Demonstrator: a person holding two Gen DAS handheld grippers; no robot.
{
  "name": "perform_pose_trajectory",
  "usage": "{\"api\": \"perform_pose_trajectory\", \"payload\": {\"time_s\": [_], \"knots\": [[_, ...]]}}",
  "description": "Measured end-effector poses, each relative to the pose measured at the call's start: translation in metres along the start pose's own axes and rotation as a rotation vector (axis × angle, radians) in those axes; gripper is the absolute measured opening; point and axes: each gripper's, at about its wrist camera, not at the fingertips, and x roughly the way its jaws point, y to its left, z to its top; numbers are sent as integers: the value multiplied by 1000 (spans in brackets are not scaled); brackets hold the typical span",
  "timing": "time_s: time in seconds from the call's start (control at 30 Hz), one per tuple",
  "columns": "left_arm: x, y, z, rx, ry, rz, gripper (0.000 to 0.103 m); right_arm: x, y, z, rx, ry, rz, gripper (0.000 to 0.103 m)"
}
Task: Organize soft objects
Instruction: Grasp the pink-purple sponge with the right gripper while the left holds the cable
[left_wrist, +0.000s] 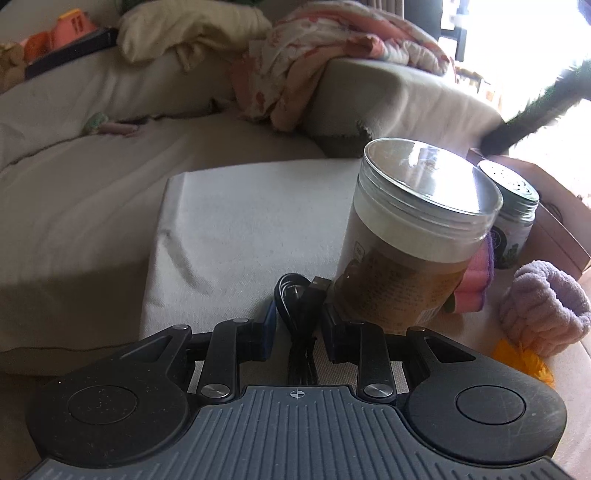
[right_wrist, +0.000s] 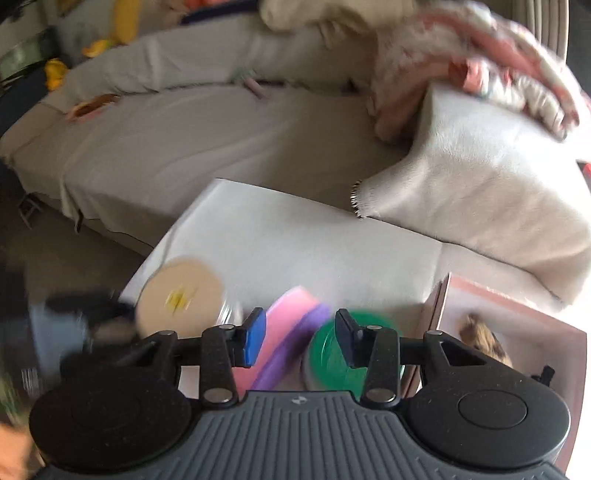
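Observation:
In the left wrist view my left gripper (left_wrist: 297, 326) is shut on a coiled black cable (left_wrist: 295, 306), low over a white cloth (left_wrist: 240, 236). A clear-lidded jar (left_wrist: 417, 236) stands just right of it. Behind the jar lie a pink and purple sponge stack (left_wrist: 474, 284) and a fuzzy lilac scrunchie (left_wrist: 543, 306). In the blurred right wrist view my right gripper (right_wrist: 301, 338) is open and empty above the pink and purple sponges (right_wrist: 291, 332) and a green-lidded jar (right_wrist: 332, 358).
A brown cardboard box (right_wrist: 517, 325) holds a furry item at the right. A shaker jar (left_wrist: 513, 221) stands behind the big jar. A beige-lidded jar (right_wrist: 181, 299) sits left. The sofa (left_wrist: 92, 177) carries a floral blanket (left_wrist: 314, 55), a cream pillow (left_wrist: 184, 29) and a cushion (right_wrist: 480, 192).

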Motion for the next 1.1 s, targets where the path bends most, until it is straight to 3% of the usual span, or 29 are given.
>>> {"api": "perform_pose_trajectory", "payload": {"time_s": [0.13, 0.3, 0.4, 0.53, 0.7, 0.87, 0.97, 1.07, 1.1], "knots": [[-2, 7, -7, -32, -46, -20, 29, 42, -10, 33, 57, 82, -41, 39], [-3, 8, -7, -45, -56, -24, 28, 71, -1, 38, 35, 112, -41, 24], [-3, 6, -8, -43, -61, -20, 29, 74, 6, 28, 18, 175, 2, 22], [-3, 8, -10, -48, -63, -24, 29, 56, 12, 20, -44, 160, 10, 22], [-4, 9, -10, -47, -63, -25, 29, 30, 17, 15, -115, 125, 137, 22], [-4, 11, -10, -54, -65, -28, 29, 23, 19, 6, -110, 55, 128, 22], [-5, 11, -11, -56, -67, -30, 29, -3, 13, -6, -74, -62, 147, 22], [-4, 9, -11, -54, -67, -27, 29, -23, 19, -31, -103, -128, 78, 31], [-5, 10, -11, -54, -67, -28, 29, -27, 21, -39, -104, -138, 70, 41]]}}
